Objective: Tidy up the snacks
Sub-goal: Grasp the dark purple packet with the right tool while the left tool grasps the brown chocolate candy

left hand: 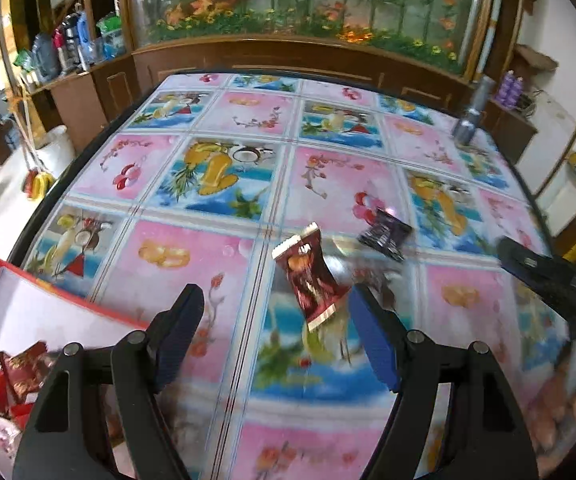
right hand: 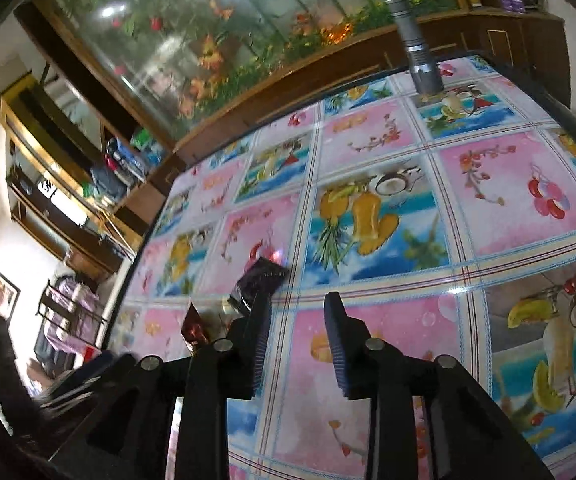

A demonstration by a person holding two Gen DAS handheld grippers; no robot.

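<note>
A dark red snack packet lies on the fruit-patterned table, just ahead of my left gripper. That gripper is open wide, and the packet sits between its fingertips and a little beyond them, untouched. A dark purple packet lies further off to the right. In the right wrist view my right gripper stands narrowly open with nothing between its fingers. The purple packet lies just past its left fingertip, and the red packet lies further left.
A red box with a white inside stands at the table's near left corner and holds several red snacks. A grey flashlight stands upright at the far right. The right gripper's finger reaches in from the right edge. A wooden cabinet runs behind the table.
</note>
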